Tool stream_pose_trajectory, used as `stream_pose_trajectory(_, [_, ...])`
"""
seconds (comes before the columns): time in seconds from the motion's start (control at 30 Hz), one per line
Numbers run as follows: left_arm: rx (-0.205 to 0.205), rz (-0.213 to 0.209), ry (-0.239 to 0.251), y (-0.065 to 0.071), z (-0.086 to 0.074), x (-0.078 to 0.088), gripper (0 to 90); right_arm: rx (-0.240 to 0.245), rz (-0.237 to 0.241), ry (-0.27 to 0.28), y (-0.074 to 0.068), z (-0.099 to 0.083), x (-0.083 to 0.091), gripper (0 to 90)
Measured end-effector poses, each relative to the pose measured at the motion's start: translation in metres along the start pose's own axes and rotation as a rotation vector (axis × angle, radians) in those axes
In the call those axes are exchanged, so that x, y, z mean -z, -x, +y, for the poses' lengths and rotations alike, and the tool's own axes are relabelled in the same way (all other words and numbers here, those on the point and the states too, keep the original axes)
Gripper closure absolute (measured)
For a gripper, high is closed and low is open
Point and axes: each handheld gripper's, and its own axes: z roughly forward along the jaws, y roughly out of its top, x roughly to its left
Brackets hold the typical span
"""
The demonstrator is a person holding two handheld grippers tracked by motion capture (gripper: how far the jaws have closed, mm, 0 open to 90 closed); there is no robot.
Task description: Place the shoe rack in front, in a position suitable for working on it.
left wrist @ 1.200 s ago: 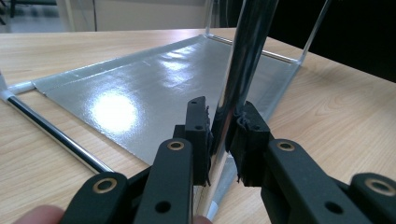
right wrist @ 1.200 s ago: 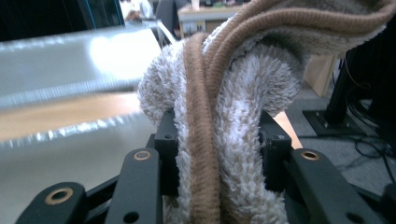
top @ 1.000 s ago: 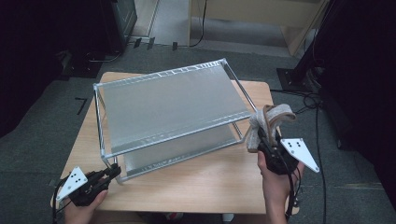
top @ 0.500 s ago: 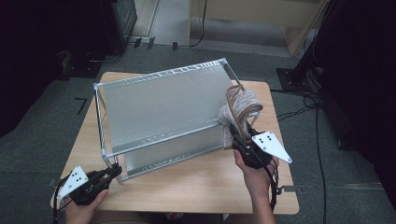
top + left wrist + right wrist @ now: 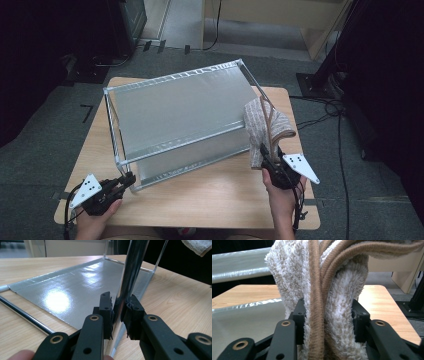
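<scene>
Beige, brown-edged towel (image 5: 267, 125); silver rack (image 5: 180, 107); light wooden table (image 5: 210, 195); black tools

one rack (image 5: 180, 120), one towel (image 5: 265, 125), two tongs

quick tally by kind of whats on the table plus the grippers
silver two-tier metal shelf rack: 1
beige fluffy towel with brown trim: 1
black two-jaw grippers: 2, the left gripper clamped on a rack leg, the right gripper pinching the towel
total: 4
</scene>
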Motion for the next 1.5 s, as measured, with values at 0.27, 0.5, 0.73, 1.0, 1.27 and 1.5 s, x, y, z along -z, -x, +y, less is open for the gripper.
stream_pose_trajectory(0.27, [-0.064,-0.044,-0.025,0.006,0.002,-0.003,79.9,0.033,0.046,0.001,-0.005,0.006,-0.004,59.0])
stream_pose_trajectory(0.5, [-0.102,-0.08,-0.037,0.015,0.002,-0.006,80.6,0.049,0.095,0.005,-0.019,0.009,-0.009,59.0])
stream_pose_trajectory(0.73, [-0.086,-0.108,-0.019,0.014,0.0,-0.008,80.2,0.072,0.131,-0.003,-0.036,0.01,-0.013,58.9])
stream_pose_trajectory(1.0, [-0.087,-0.112,-0.015,0.013,0.0,-0.008,80.2,0.122,0.229,-0.012,-0.068,0.012,-0.015,58.9])
stream_pose_trajectory(1.27, [-0.091,-0.117,-0.018,0.015,-0.001,-0.008,80.2,0.167,0.337,-0.028,-0.098,0.006,-0.015,58.7])
stream_pose_trajectory(1.5, [-0.093,-0.123,-0.012,0.016,-0.003,-0.003,80.1,0.164,0.341,-0.032,-0.108,0.012,-0.018,59.0])
